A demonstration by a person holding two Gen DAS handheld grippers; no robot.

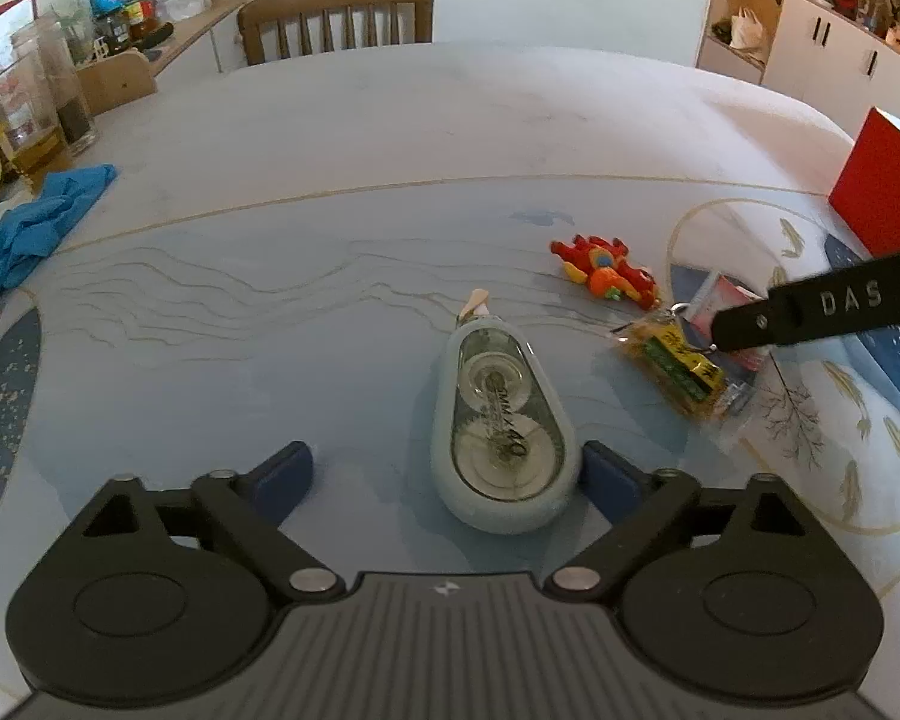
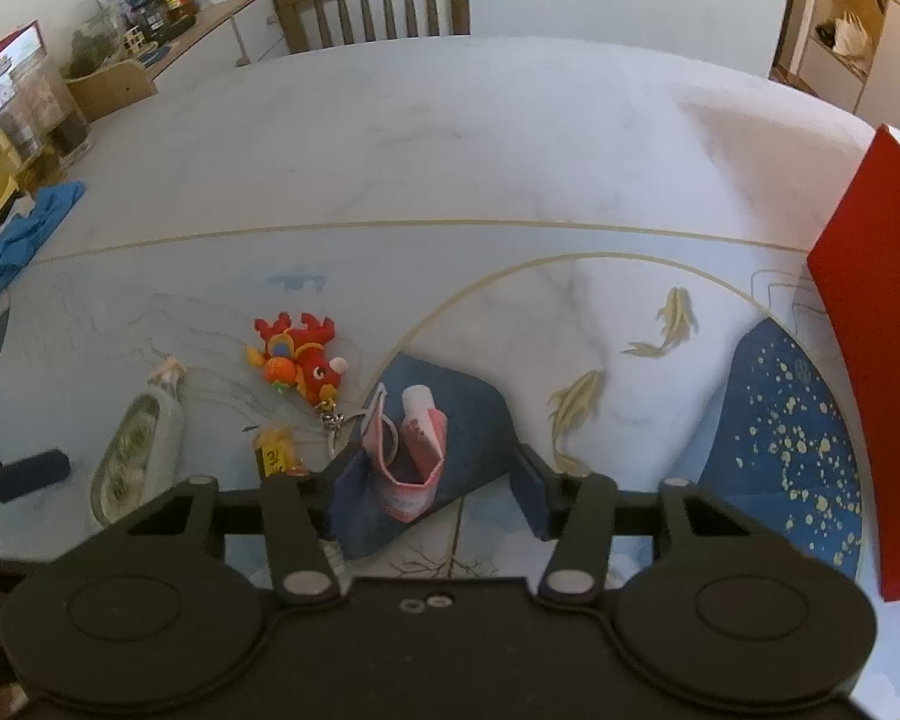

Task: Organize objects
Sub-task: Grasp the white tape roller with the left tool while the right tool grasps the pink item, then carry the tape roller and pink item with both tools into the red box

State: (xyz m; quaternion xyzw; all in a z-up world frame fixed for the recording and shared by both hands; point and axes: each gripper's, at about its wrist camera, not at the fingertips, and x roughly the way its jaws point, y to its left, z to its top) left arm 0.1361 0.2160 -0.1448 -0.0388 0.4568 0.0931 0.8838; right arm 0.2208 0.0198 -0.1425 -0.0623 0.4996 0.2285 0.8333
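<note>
Left gripper (image 1: 447, 474): jaws spread wide, right pad touching the tape dispenser (image 1: 498, 426), which lies flat on the table (image 1: 390, 138).
Right gripper (image 2: 438, 480): jaws apart around a pink packet (image 2: 417, 456); contact unclear.
Dragon toy (image 2: 303, 360): beside a yellow charm (image 2: 277, 450).
Red box (image 2: 870, 324): table's right edge.

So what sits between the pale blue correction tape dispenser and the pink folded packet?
Right wrist view: a small yellow packaged charm lies between the tape dispenser and the pink packet, below the red dragon keychain.
</note>
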